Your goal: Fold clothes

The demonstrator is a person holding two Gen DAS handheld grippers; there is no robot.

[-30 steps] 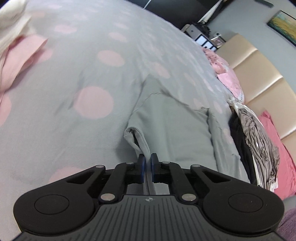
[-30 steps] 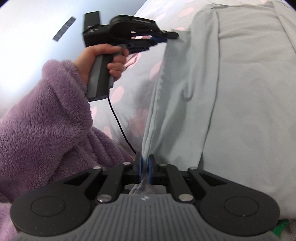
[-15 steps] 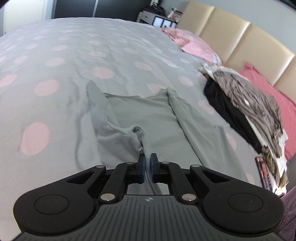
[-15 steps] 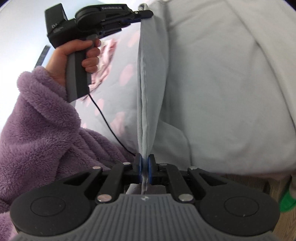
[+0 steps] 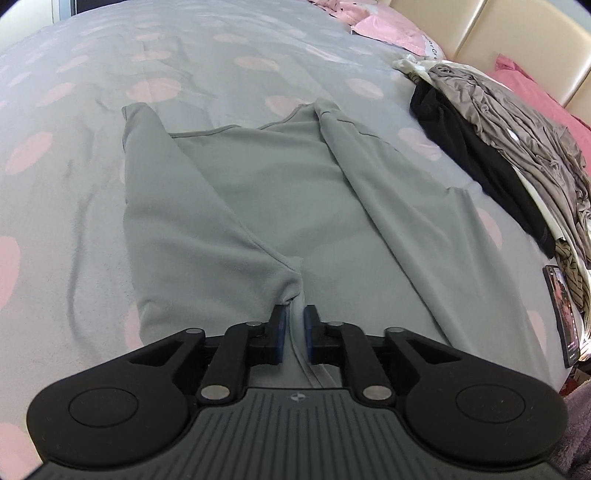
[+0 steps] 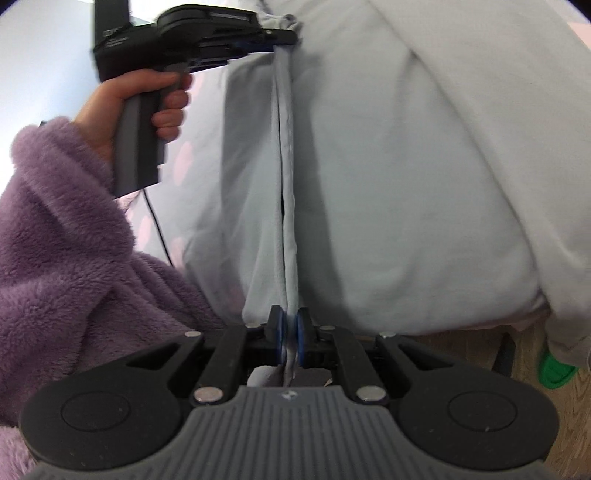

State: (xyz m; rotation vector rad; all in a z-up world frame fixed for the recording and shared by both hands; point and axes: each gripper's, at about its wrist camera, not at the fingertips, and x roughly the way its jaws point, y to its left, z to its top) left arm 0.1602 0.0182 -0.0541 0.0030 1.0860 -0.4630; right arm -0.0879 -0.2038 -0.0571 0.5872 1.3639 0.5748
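Observation:
A grey-green garment (image 5: 258, 192) lies flat on the bed with both sleeves folded inward. My left gripper (image 5: 294, 321) sits low over its near hem. Its jaws are opening, and a thin seam runs between the pads without being pressed. In the right wrist view the garment (image 6: 406, 184) has a folded edge stretched straight from the left gripper (image 6: 290, 37) at the top down to my right gripper (image 6: 290, 332). The right jaws are starting to open, but the blue pads still pinch that edge.
The grey bedspread (image 5: 92, 92) has pink dots. A pile of black and taupe clothes (image 5: 517, 122) lies at the right, with pink pillows (image 5: 388, 29) and a beige headboard (image 5: 517, 37) behind. A person's purple fleece sleeve (image 6: 55, 258) fills the left. A green object (image 6: 554, 369) lies on the wood floor.
The lifted side of the garment has been carried across and laid down, so the garment now lies flat. Both hands moved lower. The left jaws have parted; the right have loosened slightly.

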